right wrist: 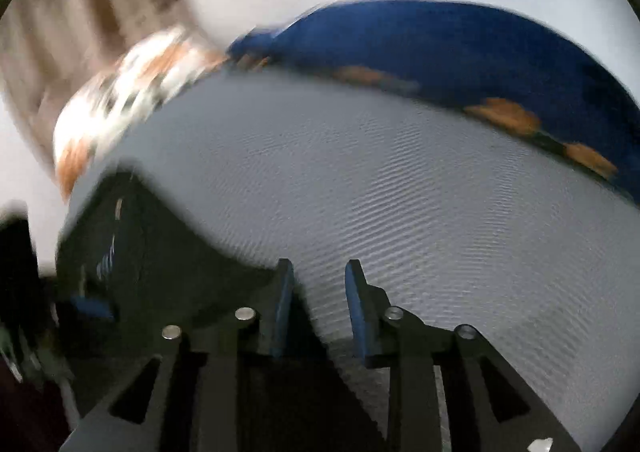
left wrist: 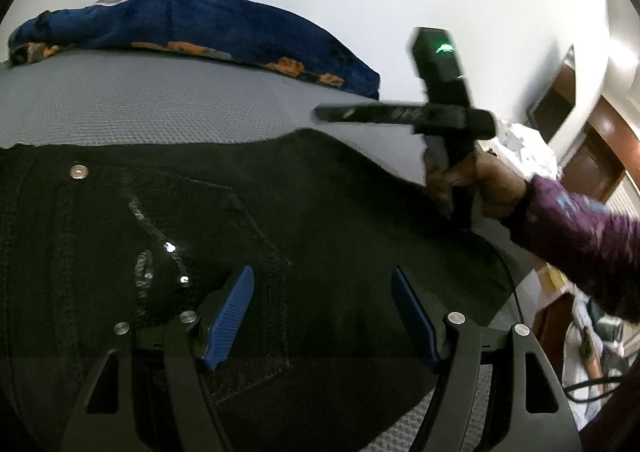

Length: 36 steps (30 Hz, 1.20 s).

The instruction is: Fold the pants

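Grey mattress, black pants, both tools spread.

Pants black; bedsheet grey, dotted weave; blanket navy — orange patches; fingers blue-padded.

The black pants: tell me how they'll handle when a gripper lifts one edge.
The black pants look like denim, with stitched pocket and rivet, so probably floppy yet fairly heavy. They lie flat on the textured grey mattress, which may grip them, so a lifted edge would likely drape and drag.
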{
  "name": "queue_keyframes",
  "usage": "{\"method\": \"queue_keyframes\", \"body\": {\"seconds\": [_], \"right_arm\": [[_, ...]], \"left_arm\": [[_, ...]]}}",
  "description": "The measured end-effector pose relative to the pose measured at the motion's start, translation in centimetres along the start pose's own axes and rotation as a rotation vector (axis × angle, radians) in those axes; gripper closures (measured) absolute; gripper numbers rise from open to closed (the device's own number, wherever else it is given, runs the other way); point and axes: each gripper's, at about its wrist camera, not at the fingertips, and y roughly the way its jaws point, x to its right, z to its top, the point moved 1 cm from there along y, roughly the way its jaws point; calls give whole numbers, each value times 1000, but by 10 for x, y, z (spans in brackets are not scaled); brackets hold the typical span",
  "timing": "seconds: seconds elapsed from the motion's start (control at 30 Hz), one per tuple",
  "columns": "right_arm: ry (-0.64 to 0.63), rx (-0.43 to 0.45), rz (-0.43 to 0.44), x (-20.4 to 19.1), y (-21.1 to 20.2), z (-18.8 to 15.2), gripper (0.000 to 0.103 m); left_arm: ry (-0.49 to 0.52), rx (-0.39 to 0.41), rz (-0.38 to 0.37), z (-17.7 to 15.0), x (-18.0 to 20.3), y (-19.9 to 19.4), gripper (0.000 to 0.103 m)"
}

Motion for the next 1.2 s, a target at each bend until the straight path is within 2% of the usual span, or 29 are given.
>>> {"method": "queue_keyframes", "body": {"seconds": [0.07,0.13,0.17,0.23,0.27,0.33,0.37,0.4,0.47,0.5,0.53,0.57,0.6,0.67,0.77,0.83,0.93,1.0,1.1,1.2], "right_arm": [[117,85,25,12,-25,2,74],[181,133,87,8,-42,-3,70],[173,138,99,-2,-45,-8,63],[146,99,118,-19,-36,-17,59],[142,68,106,-23,-28,-23,59],[207,-41,47,-16,-6,-37,60],[264,-59,44,-8,-2,-43,70],[327,-30,41,2,-6,-45,70],[458,1,40,18,-22,-49,64],[524,101,63,24,-49,-56,64],[558,181,71,27,-72,-64,53],[596,263,32,31,-102,-79,35],[635,328,-41,37,-134,-99,29],[725,434,-146,50,-197,-153,27],[848,506,-193,57,-273,-239,27],[968,543,-256,49,-319,-311,27],[1115,566,-325,42,-347,-387,27],[1198,662,-286,43,-355,-421,28],[1213,735,-262,50,-356,-435,28],[1227,706,-250,66,-343,-436,28]], "left_arm": [[-18,63,-6,6,-1,-14,31],[-7,108,44,13,-3,-22,31],[6,118,80,17,-7,-24,31],[21,119,161,22,-18,-22,31],[-3,100,197,23,-30,-19,31],[-92,67,162,25,-51,-15,31],[-125,77,133,26,-57,-16,31],[-129,79,128,26,-58,-16,31],[-104,65,165,27,-52,-14,31],[-87,65,183,27,-47,-15,31],[-79,70,189,27,-44,-17,31],[-84,81,183,26,-42,-21,31],[-98,96,169,26,-40,-26,31],[-120,131,159,26,-36,-37,31],[-141,148,154,23,-27,-50,31],[-149,141,137,21,-19,-51,31],[-123,112,112,20,2,-47,31],[-91,79,103,19,18,-39,31],[-53,25,89,15,40,-28,31],[2,-1,84,11,60,-25,31]]}}
